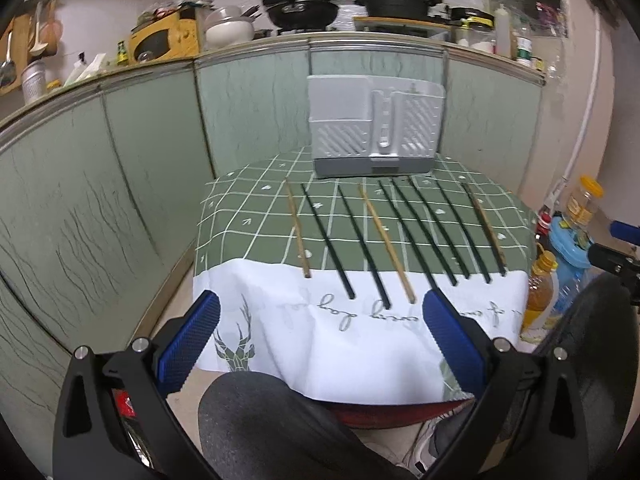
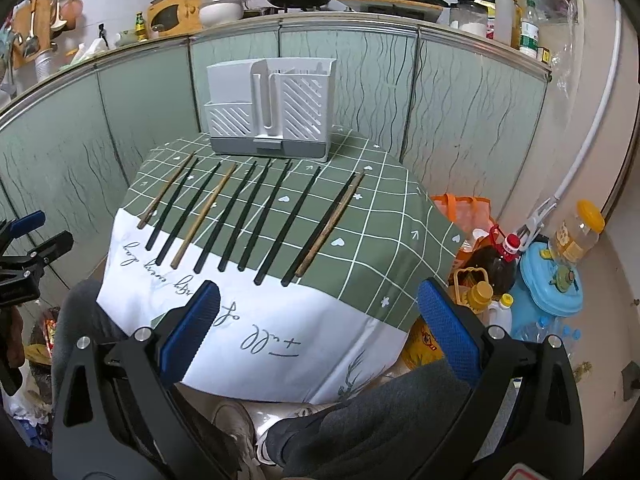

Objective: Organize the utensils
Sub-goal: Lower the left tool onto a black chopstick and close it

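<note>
Several chopsticks, dark green (image 1: pixel 364 242) (image 2: pixel 236 216) and wooden (image 1: pixel 386 240) (image 2: pixel 204 214), lie side by side on a small table with a green checked cloth (image 1: pixel 240 216) (image 2: pixel 384 216). A white and grey utensil holder (image 1: pixel 376 124) (image 2: pixel 270 106) stands upright at the table's far edge. My left gripper (image 1: pixel 320 310) is open and empty, in front of the table's near edge. My right gripper (image 2: pixel 320 304) is open and empty, also short of the near edge. The left gripper also shows at the left edge of the right wrist view (image 2: pixel 24 240).
Green cabinet fronts (image 1: pixel 140 152) stand behind and to the left of the table, with a cluttered counter above. Oil bottles (image 2: pixel 496 264), a blue container (image 2: pixel 548 284) and jars sit on the floor to the right. The person's knees (image 1: pixel 256 420) are below the table edge.
</note>
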Tool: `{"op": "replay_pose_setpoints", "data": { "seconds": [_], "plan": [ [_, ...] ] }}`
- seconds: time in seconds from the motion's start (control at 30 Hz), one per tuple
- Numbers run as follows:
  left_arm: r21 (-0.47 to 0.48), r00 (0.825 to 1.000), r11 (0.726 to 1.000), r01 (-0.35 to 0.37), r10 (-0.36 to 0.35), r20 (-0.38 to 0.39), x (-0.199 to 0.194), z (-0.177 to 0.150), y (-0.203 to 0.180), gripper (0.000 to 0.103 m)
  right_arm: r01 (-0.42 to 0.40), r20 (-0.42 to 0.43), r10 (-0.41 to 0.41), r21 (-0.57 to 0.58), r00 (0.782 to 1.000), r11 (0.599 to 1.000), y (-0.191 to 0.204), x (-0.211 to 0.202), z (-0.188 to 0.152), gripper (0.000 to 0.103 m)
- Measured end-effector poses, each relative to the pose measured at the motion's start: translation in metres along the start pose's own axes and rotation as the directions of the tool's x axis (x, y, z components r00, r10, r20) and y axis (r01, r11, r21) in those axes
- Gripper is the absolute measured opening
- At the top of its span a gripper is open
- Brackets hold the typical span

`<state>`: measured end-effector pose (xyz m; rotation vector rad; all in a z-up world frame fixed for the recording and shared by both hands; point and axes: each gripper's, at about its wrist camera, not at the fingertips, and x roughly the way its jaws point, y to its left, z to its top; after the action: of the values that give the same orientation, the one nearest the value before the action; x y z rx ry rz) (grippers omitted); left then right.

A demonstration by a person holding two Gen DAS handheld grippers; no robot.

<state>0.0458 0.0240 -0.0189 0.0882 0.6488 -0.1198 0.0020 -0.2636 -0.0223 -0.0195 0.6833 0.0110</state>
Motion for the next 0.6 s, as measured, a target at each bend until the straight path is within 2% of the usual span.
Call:
{"op": "replay_pose_setpoints", "data": {
  "seconds": [0.17,0.5,0.6],
  "plan": [
    [-0.023,0.999,0.999,-0.035,0.035,-0.014,0.021,0.001,0.009,0.099,0.009,-0.003,-0.009,0.003,1.0,1.0,-0.003,0.016,0.003,0.095],
    [-0.027,0.999,0.999,-0.033,0.032,-0.018,0.057,0.005,0.01,0.099,0.004,-0.018,-0.004,0.024,1.0,1.0,-0.01,0.052,0.005,0.095],
    [-0.035,1.0,0.999,-0.019,0.019,-0.017,0.067,0.005,0.008,0.093,-0.003,-0.018,0.004,0.025,1.0,1.0,-0.011,0.061,0.006,0.095]
  ]
}}
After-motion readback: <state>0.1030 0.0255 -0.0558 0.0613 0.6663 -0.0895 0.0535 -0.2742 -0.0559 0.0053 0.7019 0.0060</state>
